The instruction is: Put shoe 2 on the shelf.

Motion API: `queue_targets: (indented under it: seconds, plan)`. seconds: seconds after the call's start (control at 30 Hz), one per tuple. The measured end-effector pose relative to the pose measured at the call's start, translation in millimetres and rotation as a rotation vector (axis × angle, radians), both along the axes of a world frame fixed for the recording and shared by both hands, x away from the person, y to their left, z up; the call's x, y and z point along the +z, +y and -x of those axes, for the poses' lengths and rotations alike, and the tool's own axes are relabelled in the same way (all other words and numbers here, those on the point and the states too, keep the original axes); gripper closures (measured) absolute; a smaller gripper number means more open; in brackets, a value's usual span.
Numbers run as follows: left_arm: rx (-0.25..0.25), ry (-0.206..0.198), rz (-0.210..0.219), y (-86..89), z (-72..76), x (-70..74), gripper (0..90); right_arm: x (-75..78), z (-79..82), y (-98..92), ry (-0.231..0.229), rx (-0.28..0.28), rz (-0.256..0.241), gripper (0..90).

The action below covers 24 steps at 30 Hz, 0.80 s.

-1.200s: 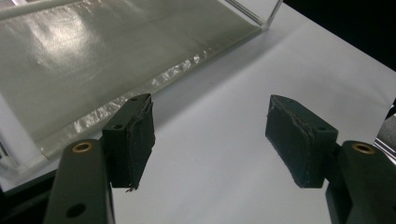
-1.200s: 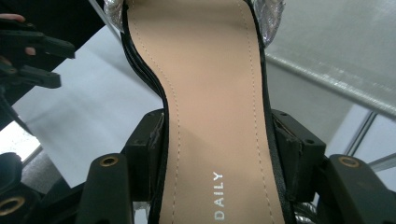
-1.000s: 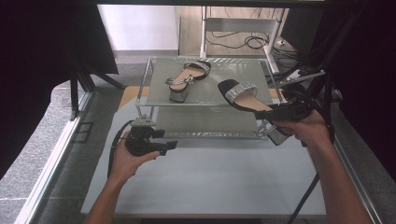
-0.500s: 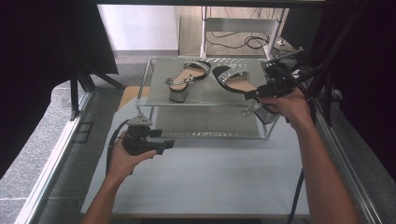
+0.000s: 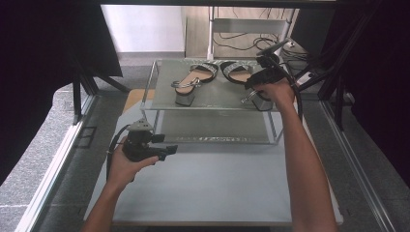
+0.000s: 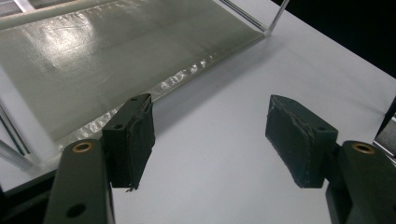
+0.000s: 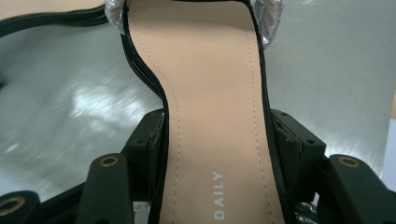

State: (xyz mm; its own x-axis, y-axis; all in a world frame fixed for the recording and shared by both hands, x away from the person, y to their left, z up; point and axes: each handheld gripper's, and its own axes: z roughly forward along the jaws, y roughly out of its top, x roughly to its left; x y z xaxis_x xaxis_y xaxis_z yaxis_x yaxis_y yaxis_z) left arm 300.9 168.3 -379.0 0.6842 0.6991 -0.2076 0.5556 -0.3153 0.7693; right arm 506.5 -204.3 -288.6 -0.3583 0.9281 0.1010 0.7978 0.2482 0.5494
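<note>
Right sandal (image 5: 246, 77) on the top shelf (image 5: 217, 94) of a glass rack (image 5: 270, 130), toward 1 o'clock of the table (image 5: 217, 183), block heel toward the person, silver toe strap toward the far edge. Clamped across the narrow waist of its tan insole by the right gripper (image 5: 258, 79): in the right gripper view, one finger (image 7: 149, 140) pressed against each black edge of the sole (image 7: 215, 116), the printed word DAILY between them, crinkled silver strap (image 7: 114, 14) at the top. Whether the heel rests fully on the glass: cannot tell.

Just beside it, at its 9 o'clock, the left sandal (image 5: 191, 82), same make, standing on the same shelf, heel near the front rim, toes close to the right one's toes.

Lower shelf (image 5: 212, 128) below, bare grey glass, seen close in the left gripper view (image 6: 93, 60) with its front rim glinting.

Left gripper (image 5: 145, 147) held low over the table at about 8 o'clock, in front of the rack's near left corner, well apart from both sandals. Fingers (image 6: 133, 140) spread wide, nothing between them, white table under the gap.

Cables (image 5: 241, 43) on the floor beyond the rack at 12 o'clock.
</note>
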Motion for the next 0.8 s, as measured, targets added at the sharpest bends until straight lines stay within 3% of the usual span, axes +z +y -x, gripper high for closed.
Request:
queue_targets:
  seconds: [0.2,0.43,0.8]
  plan:
    - [0.003,0.011,0.001,0.5,0.1,-3.5,32.9,-12.2,-23.6,5.9,0.025,-0.042,0.025,41.5]
    - [0.008,0.019,0.001,0.9,1.7,-8.8,32.9,-15.5,-29.8,11.2,0.021,-0.061,0.071,40.9]
    - [-0.007,0.029,-0.002,-6.9,0.6,-14.3,32.9,-11.6,-28.4,10.8,-0.013,-0.077,0.026,41.2]
